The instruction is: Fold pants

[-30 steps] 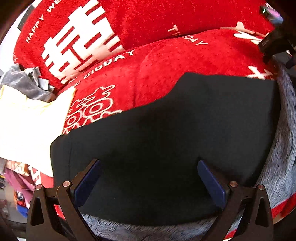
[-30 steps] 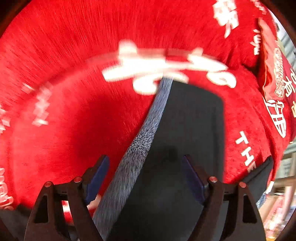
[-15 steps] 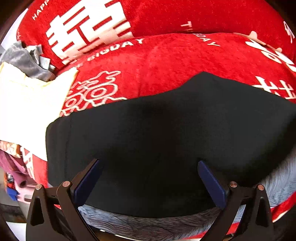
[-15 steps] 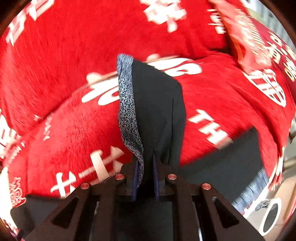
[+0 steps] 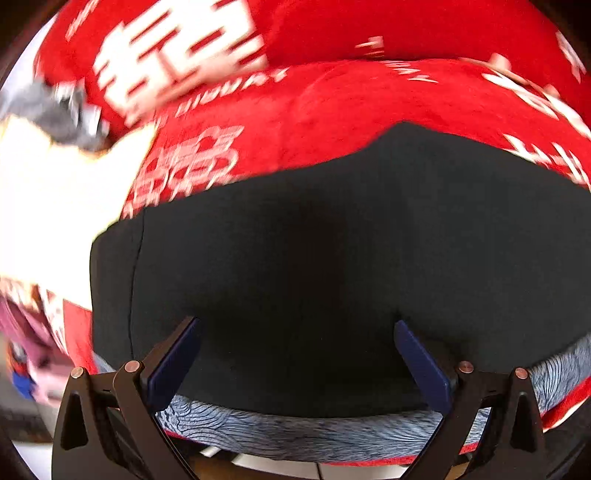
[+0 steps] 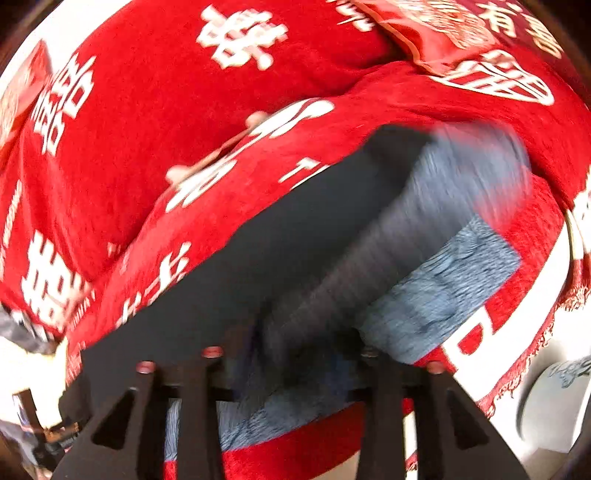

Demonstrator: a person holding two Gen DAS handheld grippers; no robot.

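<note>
The black pants (image 5: 314, 251) with a grey-blue patterned lining lie spread on a red blanket (image 5: 332, 103) with white characters. My left gripper (image 5: 295, 347) is open and empty, its blue pads just above the pants near their front edge. In the right wrist view the pants (image 6: 258, 251) lie across the blanket, and a blurred strip of black and grey-blue cloth (image 6: 424, 221) runs from my right gripper (image 6: 291, 354) away to the upper right. The right fingers are blurred and dark; the jaws look partly apart with the cloth between them.
A white cloth (image 5: 48, 206) and a grey garment (image 5: 48, 110) lie at the left on the blanket. A red cushion (image 6: 454, 33) sits at the back right. The blanket's fringed edge (image 6: 535, 354) hangs at the right, with a pale round object (image 6: 554, 398) below.
The right gripper, shut on the pants' end half a second ago, has swung that end over and down towards the rest of the pants; its jaws now look wider. The left gripper has shifted slightly.
</note>
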